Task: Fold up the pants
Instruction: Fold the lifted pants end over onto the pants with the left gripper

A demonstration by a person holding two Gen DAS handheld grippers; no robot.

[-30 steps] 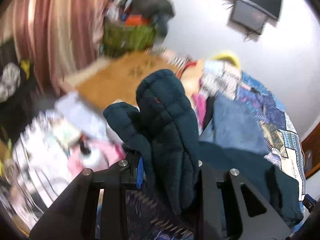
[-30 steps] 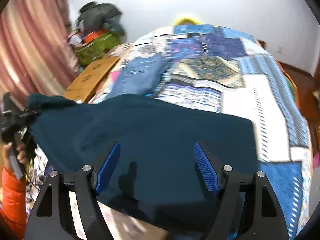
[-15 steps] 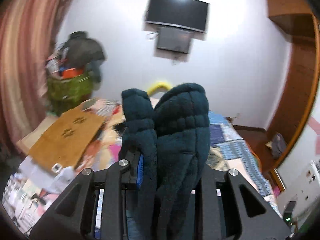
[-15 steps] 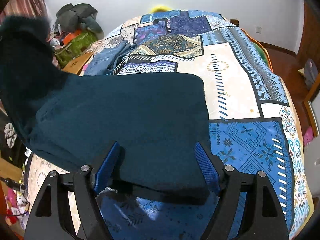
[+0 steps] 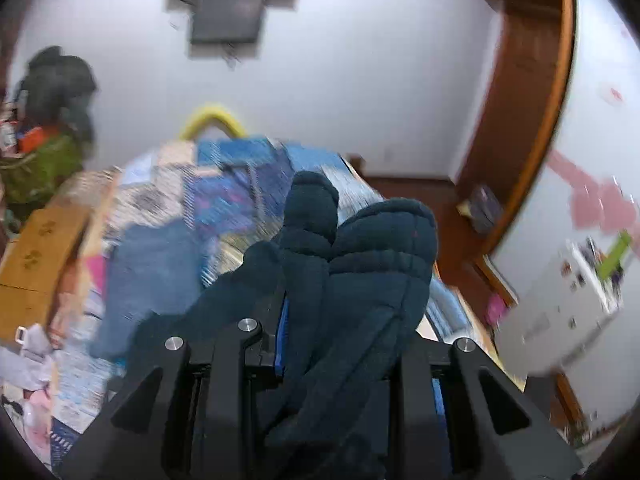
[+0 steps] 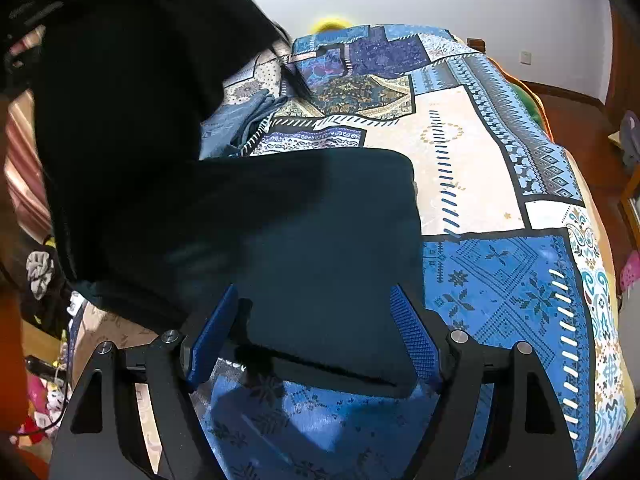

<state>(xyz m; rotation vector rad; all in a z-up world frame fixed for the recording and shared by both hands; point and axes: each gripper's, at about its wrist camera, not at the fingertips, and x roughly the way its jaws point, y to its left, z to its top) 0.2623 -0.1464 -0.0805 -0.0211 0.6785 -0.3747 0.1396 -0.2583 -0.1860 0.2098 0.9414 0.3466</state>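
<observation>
Our left tool (image 5: 356,316) is a matte black frame with angular triangular cut-outs, round silver screws on its arms and a strip of blue ribbed padding on the inner face. Our right tool (image 6: 316,336) matches it: black arms, silver screws, two blue textured pads (image 6: 412,336). An orange sleeve (image 6: 10,344) shows at the left edge.

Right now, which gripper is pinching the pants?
The left gripper: its fingers are clamped on a bunched end of the pants. The right gripper is open, holding nothing.
</observation>
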